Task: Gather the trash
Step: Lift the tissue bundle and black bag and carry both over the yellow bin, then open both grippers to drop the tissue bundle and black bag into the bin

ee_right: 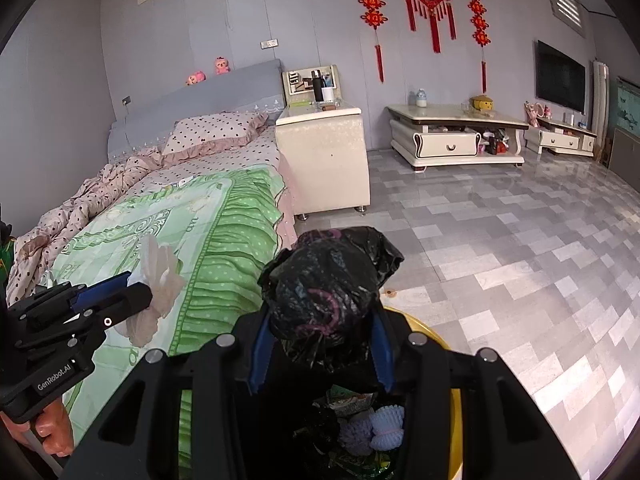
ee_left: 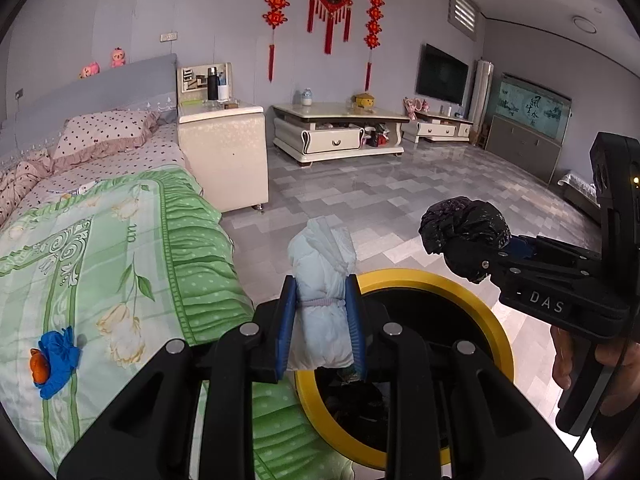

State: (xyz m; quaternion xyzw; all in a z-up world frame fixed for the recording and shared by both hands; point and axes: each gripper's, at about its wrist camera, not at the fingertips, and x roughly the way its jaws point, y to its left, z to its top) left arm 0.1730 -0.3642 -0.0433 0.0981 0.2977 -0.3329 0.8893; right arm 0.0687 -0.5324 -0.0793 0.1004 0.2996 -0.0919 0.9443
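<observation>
Trash bin below | L gripper tilted down, pinching white bundle | R gripper likewise, black bag

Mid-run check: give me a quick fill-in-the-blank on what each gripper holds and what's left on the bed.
1. The left gripper has its jaws closed on a ____ tissue bundle.
2. The right gripper holds a crumpled ____ plastic bag.
3. Both grippers are over a bin with a ____ rim.
4. A blue and orange item lies on the ____ quilt.

Missing words: white; black; yellow; green
</observation>
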